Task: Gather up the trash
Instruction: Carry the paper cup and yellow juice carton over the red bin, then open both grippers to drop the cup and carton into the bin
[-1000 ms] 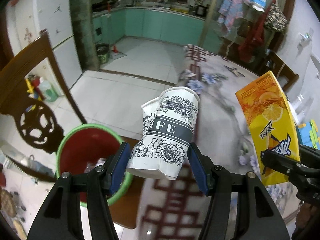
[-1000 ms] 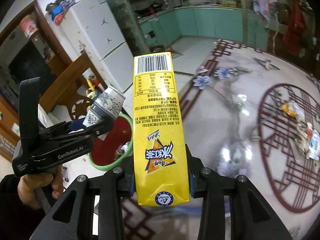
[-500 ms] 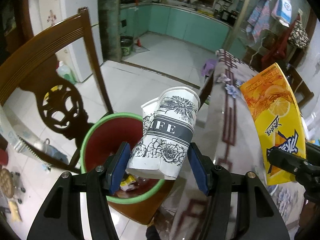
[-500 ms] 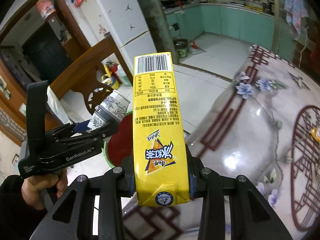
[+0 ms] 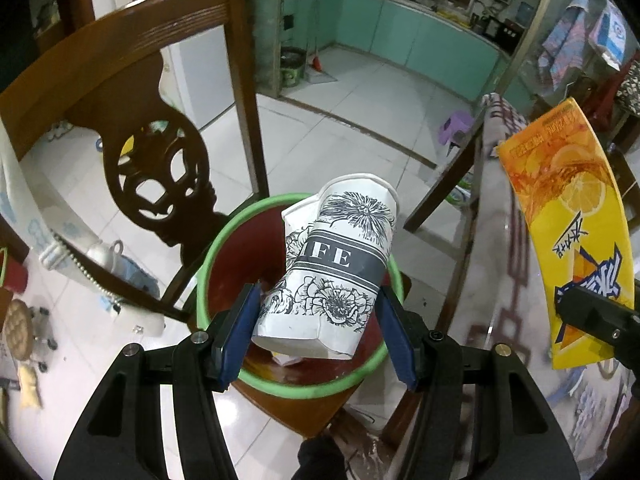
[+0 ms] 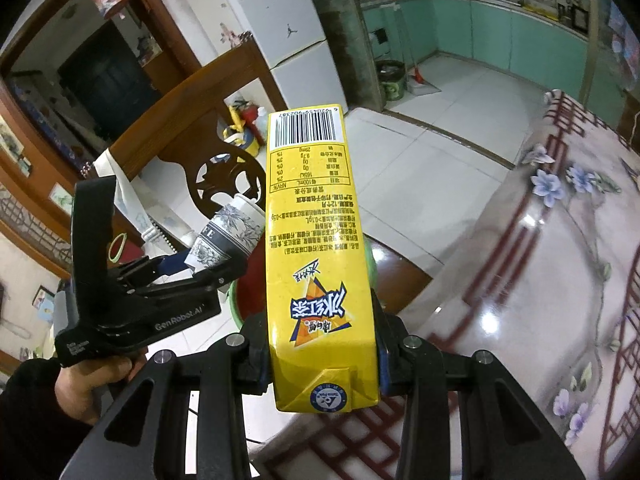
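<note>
My left gripper (image 5: 316, 332) is shut on a crumpled white paper cup (image 5: 332, 268) with black flower print, held right above a red bin with a green rim (image 5: 236, 240) that stands on a wooden chair seat. Some trash lies in the bin. My right gripper (image 6: 322, 360) is shut on a tall yellow drink carton (image 6: 316, 248), held upright. The carton also shows at the right of the left wrist view (image 5: 572, 220). The left gripper and cup show in the right wrist view (image 6: 224, 236), left of the carton.
A carved wooden chair back (image 5: 152, 128) rises behind the bin. A glossy flower-patterned table (image 6: 540, 260) lies to the right. White tiled floor (image 5: 360, 92) leads to a kitchen with teal cabinets. A white fridge (image 6: 280, 16) stands at the back.
Both grippers have moved left, away from the table and toward the chair. The cup now hangs directly over the bin. Both grips are unchanged.
</note>
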### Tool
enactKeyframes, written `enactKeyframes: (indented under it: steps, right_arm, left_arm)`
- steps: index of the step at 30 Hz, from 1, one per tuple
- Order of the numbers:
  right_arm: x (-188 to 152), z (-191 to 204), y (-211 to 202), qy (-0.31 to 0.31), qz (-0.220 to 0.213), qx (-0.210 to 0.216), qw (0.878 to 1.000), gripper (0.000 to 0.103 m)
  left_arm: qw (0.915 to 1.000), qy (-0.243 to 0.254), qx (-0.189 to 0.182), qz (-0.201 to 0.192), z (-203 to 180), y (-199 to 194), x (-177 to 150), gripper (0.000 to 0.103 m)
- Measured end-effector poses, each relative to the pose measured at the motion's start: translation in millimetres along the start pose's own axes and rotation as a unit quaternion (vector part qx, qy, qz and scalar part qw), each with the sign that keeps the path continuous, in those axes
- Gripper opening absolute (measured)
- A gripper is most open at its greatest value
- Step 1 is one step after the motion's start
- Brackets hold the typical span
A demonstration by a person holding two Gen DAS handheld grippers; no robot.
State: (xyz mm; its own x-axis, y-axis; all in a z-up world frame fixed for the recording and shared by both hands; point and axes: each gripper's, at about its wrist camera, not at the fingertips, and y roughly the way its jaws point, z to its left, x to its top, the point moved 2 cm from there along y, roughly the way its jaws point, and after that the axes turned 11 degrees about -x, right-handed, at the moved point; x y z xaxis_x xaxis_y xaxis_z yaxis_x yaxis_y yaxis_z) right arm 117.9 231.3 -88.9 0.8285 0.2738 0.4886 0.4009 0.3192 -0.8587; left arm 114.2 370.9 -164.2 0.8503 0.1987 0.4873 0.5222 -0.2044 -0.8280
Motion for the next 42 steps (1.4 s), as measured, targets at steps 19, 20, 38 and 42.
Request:
enactKeyframes:
  steps: [19, 20, 38, 42]
  right_arm:
    - [28, 20, 69, -0.015, 0.052, 0.000, 0.999, 0.035]
    - [28, 19, 72, -0.014, 0.054, -0.001, 0.998, 0.035]
    - [41, 28, 103, -0.035, 0.072, -0.007, 0.997, 0.035]
    - [42, 28, 104, -0.038, 0.071, -0.013, 0.997, 0.035]
  left_arm:
    - [0.9990, -0.024, 0.014, 0.035, 25, 35, 9, 0.058]
    - [0.9990, -0.024, 0.014, 0.035, 25, 36, 10, 0.058]
    - [0.9971, -0.050, 0.023, 0.053, 38, 48, 14, 0.059]
    - [0.9970, -0.051, 0.023, 0.054, 38, 47, 13, 0.059]
